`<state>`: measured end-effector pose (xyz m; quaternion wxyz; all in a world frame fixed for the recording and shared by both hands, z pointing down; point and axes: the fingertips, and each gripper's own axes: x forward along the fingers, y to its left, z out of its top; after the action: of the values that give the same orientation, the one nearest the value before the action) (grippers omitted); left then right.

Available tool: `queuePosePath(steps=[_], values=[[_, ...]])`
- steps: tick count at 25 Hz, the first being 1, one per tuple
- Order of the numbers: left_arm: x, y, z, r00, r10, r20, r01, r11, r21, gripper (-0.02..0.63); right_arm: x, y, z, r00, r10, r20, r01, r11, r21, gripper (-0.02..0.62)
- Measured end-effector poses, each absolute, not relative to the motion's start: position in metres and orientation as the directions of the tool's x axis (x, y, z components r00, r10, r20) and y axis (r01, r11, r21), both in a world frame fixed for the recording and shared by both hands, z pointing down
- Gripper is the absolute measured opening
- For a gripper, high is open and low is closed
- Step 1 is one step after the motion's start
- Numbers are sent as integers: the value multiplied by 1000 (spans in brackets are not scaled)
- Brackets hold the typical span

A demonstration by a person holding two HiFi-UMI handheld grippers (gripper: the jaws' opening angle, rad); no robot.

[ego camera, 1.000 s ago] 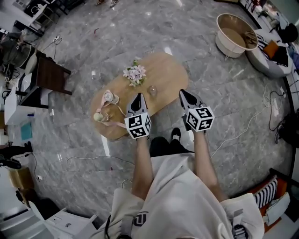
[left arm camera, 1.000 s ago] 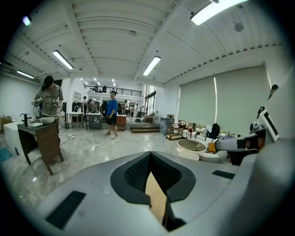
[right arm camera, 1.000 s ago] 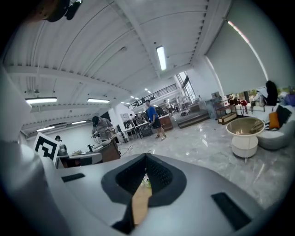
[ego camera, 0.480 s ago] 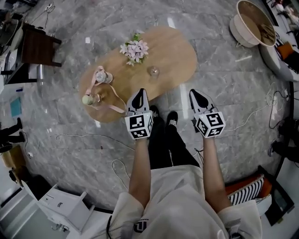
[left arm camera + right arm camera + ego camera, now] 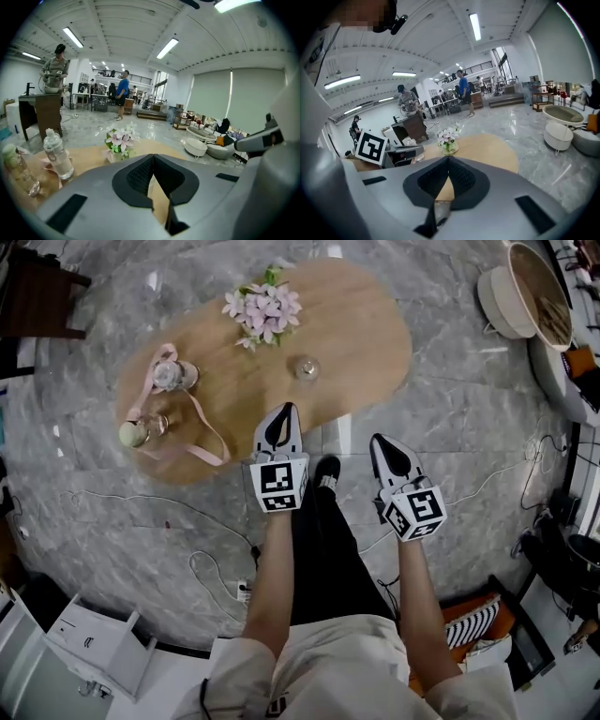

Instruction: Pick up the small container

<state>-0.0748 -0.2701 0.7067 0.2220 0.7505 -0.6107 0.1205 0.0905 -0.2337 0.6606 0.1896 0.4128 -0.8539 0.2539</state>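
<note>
Grey veined marble floor [image 5: 450, 427], covering the whole room. Oval low table of light wood [image 5: 361, 329], standing on that floor directly ahead of the person. Round cream tub [image 5: 511, 296], on the floor well off the table's right end. Left gripper [image 5: 285, 411], grey two-jaw tool with a marker cube, its tip over the table's near edge; jaws pressed together, nothing between them. Right gripper [image 5: 380, 441], same make, over bare floor just off the table's near edge; jaws likewise closed tip to tip and empty. Bunch of pale pink flowers with green leaves [image 5: 262, 307], at the table's far side. Clear plastic bottle [image 5: 169, 374], upright toward the left end. Pink strap [image 5: 202, 423], looping across the table from the bottle toward the near edge. Pale green-topped round jar [image 5: 134, 434], near the left rim beside the strap. Small clear glass container [image 5: 307, 368], alone near the table's middle, beyond the left gripper's tip and apart from it, untouched by either gripper.
</note>
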Motion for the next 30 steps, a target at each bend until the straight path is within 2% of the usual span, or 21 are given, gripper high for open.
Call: queuePosePath(steps=[3, 12, 16, 22, 24, 30], values=[[-73, -269, 736, 256, -841, 476, -966, -208, 152, 8, 87, -235, 677, -588, -598, 545, -801, 523, -290, 68], [-91, -289, 814, 253, -833, 492, -965, -183, 186, 9, 67, -249, 718, -633, -540, 555, -763, 558, -328, 69], [-80, -302, 846, 285, -810, 512, -958, -224, 178, 9, 65, -252, 738, -636, -514, 576, -761, 543, -355, 68], [-65, -309, 881, 360, -762, 538, -933, -299, 201, 11, 46, -245, 750, -662, -433, 612, -715, 611, -341, 68], [-62, -313, 886, 377, -759, 531, -926, -298, 231, 45, 44, -246, 754, -666, -416, 619, -706, 619, -343, 69], [-48, -326, 899, 432, -720, 544, -899, -394, 192, 226, 50, -265, 756, -648, -460, 607, -746, 544, -384, 69]])
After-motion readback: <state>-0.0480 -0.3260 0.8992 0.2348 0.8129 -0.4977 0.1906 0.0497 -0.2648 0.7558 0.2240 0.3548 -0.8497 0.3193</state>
